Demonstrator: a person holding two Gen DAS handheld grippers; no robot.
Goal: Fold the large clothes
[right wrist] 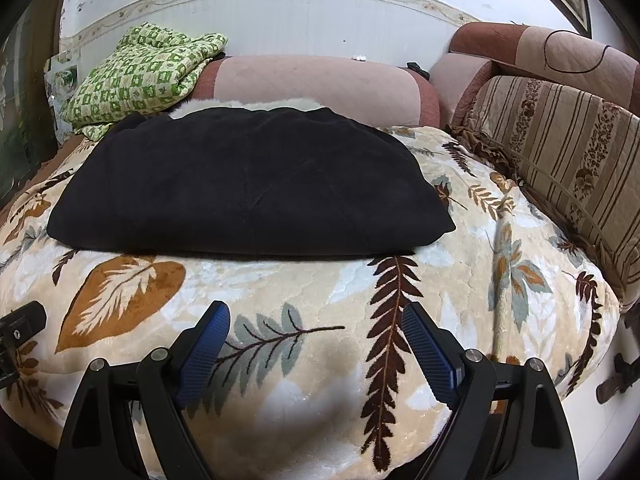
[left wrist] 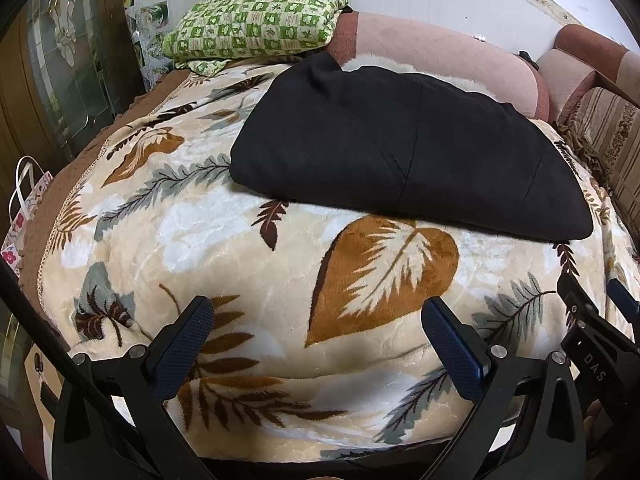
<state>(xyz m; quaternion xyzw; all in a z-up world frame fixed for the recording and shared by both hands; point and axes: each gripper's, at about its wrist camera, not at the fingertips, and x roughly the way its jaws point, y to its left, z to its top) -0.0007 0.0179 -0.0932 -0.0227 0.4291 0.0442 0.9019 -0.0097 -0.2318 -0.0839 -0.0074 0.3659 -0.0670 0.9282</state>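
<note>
A large black garment (left wrist: 400,148) lies folded into a flat, thick rectangle on the leaf-patterned blanket (left wrist: 200,232); it also shows in the right wrist view (right wrist: 248,184). A white furry edge (right wrist: 248,105) shows behind it. My left gripper (left wrist: 318,312) is open and empty, hovering over the blanket's near part, short of the garment. My right gripper (right wrist: 316,318) is open and empty, also short of the garment's near edge. The right gripper's side shows at the right edge of the left wrist view (left wrist: 592,320).
A green checked quilt (left wrist: 256,16) lies folded at the back left. Pink bolsters (right wrist: 320,84) line the wall. A striped cushion (right wrist: 560,152) stands at the right. A patterned bag (left wrist: 24,216) hangs at the left.
</note>
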